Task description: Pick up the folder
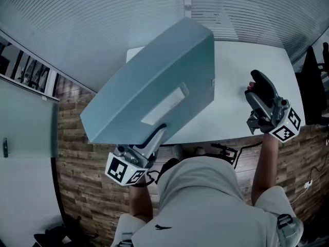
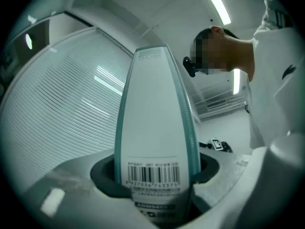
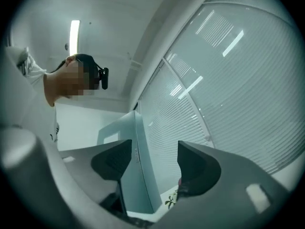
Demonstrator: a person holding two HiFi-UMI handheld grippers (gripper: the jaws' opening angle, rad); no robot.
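- Pale shirt [image 1: 205, 189] of the person fills the near bottom of the head view, with both forearms reaching out from it.
- Left gripper [image 1: 158, 134] is nearest, at the near-left edge of the table [image 1: 247, 50]. Its marker cube [image 1: 123, 170] sits at the hand end.
- Left tongs are clamped on the folder [image 1: 154, 81]. In the left gripper view the narrow spine stands between the two dark pads [image 2: 102, 175], and both pads press on its sides.
- The spine carries a barcode sticker [image 2: 153, 174] right at the grip.
- The folder is a blue-grey box type, held tilted over the near-left part of the table, with its left corner out past the table edge over the wood floor [image 1: 77, 138]. It cannot be told whether any corner touches the table.
- A white label slot [image 1: 167, 104] is on the folder's broad face.
- Right gripper [image 1: 258, 86] is at the right, over the near-right part of the table and well apart from the folder.
- Right tongs are wide and empty. The right gripper view shows the folder only in the distance, past the gap.
- The white tabletop runs away from the person.
- Slatted blinds [image 1: 77, 24] are farthest, behind the table.
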